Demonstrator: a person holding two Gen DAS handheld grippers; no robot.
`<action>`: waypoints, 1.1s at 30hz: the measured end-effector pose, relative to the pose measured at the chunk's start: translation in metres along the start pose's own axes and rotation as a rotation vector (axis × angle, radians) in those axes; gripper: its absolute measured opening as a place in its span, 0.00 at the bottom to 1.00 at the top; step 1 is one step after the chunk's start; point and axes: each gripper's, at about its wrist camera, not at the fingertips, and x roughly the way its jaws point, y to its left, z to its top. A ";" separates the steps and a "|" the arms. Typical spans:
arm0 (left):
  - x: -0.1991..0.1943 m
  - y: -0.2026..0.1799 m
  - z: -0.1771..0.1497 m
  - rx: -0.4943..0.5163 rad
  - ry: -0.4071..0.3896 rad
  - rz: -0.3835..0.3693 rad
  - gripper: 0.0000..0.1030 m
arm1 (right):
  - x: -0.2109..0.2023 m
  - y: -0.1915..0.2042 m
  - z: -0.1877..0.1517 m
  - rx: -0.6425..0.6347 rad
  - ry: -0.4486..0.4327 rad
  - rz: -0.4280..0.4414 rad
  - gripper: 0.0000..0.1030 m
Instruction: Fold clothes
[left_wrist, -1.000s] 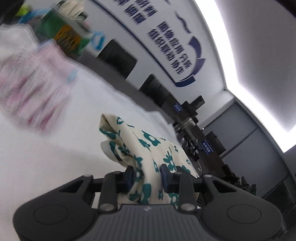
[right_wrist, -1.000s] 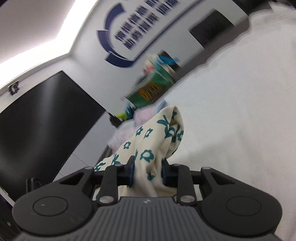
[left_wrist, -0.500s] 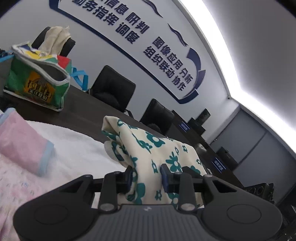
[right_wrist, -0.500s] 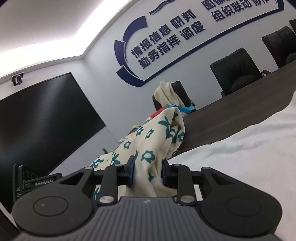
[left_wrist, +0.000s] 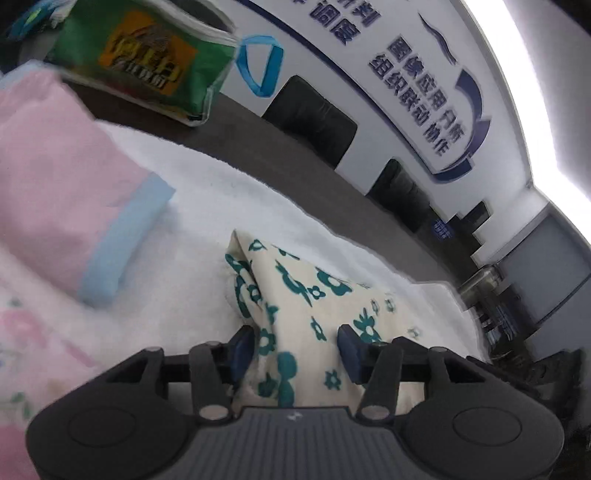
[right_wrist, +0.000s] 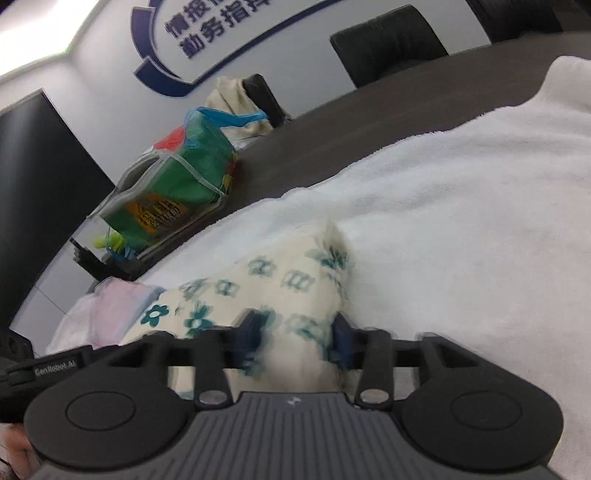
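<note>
Change since earlier: both hand-held grippers have come down from mid-air, and the floral garment (left_wrist: 314, 295) that hung clamped between them now lies on the white towel (left_wrist: 207, 192).
Left hand-held gripper (left_wrist: 297, 345): jaws opening — the cream cloth with teal flowers sits between the blue pads, the left pad at the cloth's edge, the right pad apart from it.
Right hand-held gripper (right_wrist: 295, 341): jaws opening too, with the same garment (right_wrist: 280, 280) lying between the pads; this area is blurred, so contact with the pads cannot be told.
Floral garment: spread low on the towel, one corner pointing away from the left wrist camera, its far edge bunched in the right wrist view.
White towel (right_wrist: 461, 206): covers the near part of the dark counter (left_wrist: 280, 155).
Pink garment (left_wrist: 62, 166): folded, with a light-blue band, on the towel to the left of the floral one — apart from it.
Green bag (right_wrist: 177, 188): stands on the counter beyond the towel, blue handles on top.
Black chairs (left_wrist: 314, 118): along the far side of the counter, under blue lettering on the wall.
</note>
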 end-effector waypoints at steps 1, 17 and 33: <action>-0.010 -0.005 0.003 0.012 -0.011 0.014 0.44 | -0.008 0.006 0.005 -0.041 -0.023 -0.032 0.50; 0.028 -0.051 -0.006 0.263 -0.189 0.290 0.07 | 0.013 0.056 0.014 -0.225 -0.188 -0.304 0.20; -0.196 -0.106 -0.110 0.493 -0.257 0.307 0.76 | -0.148 0.166 -0.094 -0.463 -0.274 -0.234 0.83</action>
